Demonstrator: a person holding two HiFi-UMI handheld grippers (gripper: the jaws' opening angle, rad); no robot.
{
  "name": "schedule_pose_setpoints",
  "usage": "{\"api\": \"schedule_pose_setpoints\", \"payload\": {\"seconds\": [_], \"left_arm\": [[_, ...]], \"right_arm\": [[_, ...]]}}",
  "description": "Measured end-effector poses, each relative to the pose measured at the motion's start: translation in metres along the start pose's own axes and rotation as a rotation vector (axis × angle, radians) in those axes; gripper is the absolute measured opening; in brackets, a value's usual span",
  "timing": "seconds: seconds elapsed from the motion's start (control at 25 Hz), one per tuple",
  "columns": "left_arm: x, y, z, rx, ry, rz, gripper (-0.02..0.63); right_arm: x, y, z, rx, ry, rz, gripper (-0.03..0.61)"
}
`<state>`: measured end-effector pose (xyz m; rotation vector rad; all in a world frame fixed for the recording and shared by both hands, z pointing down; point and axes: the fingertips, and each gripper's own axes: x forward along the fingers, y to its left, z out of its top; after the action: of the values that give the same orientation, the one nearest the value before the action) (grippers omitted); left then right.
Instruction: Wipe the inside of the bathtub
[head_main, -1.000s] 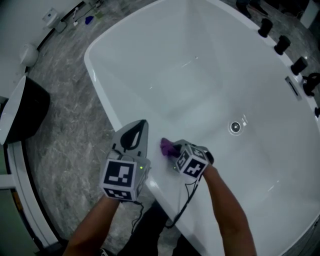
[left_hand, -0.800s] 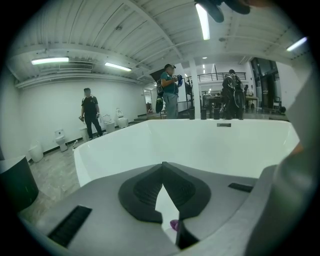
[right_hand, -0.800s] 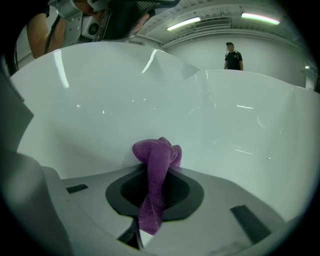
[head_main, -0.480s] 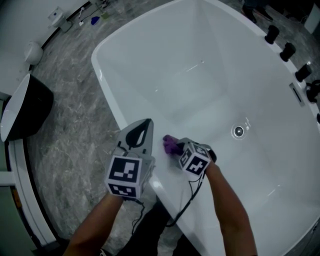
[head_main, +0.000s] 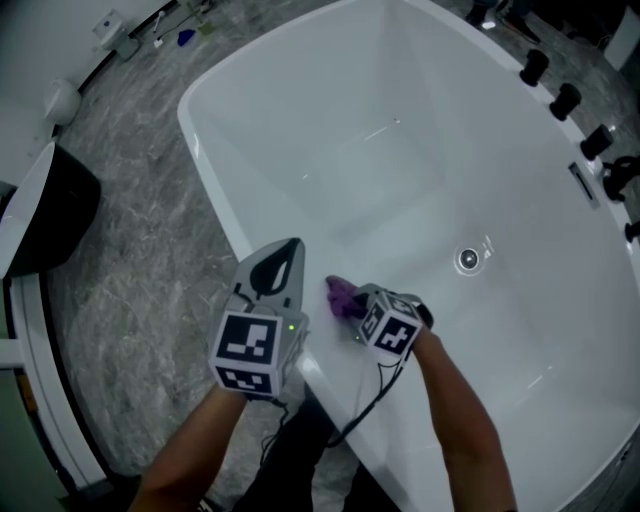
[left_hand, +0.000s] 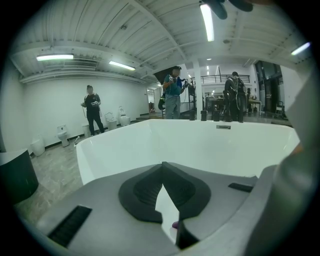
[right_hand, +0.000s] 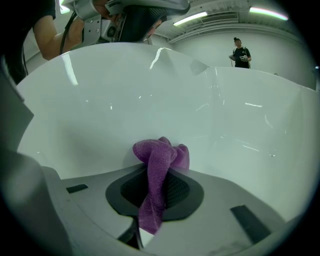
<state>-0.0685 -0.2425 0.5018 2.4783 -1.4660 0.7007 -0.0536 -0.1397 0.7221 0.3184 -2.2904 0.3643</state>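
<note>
R gripper (head_main: 352, 303), cloth (head_main: 338, 293) at tub wall (head_main: 400, 190)

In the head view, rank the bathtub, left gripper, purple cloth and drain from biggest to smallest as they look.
1. bathtub, by far.
2. left gripper, though it is nearest the camera.
3. purple cloth and drain: about alike, the cloth partly hidden, so unranked.

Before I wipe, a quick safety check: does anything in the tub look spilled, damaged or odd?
Nothing stands out. The bathtub looks unmarked; the purple cloth sits clamped in the right gripper against its near wall.
</note>
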Motion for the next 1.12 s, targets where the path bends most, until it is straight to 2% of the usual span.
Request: {"api": "schedule_pose_setpoints", "payload": {"seconds": [0.24,0.52,0.92,1.12], "left_arm": [[0.018,0.011,0.003,-0.013,-0.003,0.005,0.007],[0.027,0.019,0.002,-0.019,0.002,0.011,0.007],[0.016,0.007,0.002,-0.002,0.019,0.018,0.007],[0.022,0.001,0.0,-0.013,0.05,0.0,0.007]], "right_arm": [[0.017,-0.023,0.01,0.016,-0.013,-0.037,0.058],[0.037,-0.053,0.021,0.08,-0.041,-0.08,0.058],[-0.008,0.005,0.014,0.083,-0.066,0.014,0.058],[-0.007,0.002,0.015,0.095,-0.071,-0.008,0.058]]}}
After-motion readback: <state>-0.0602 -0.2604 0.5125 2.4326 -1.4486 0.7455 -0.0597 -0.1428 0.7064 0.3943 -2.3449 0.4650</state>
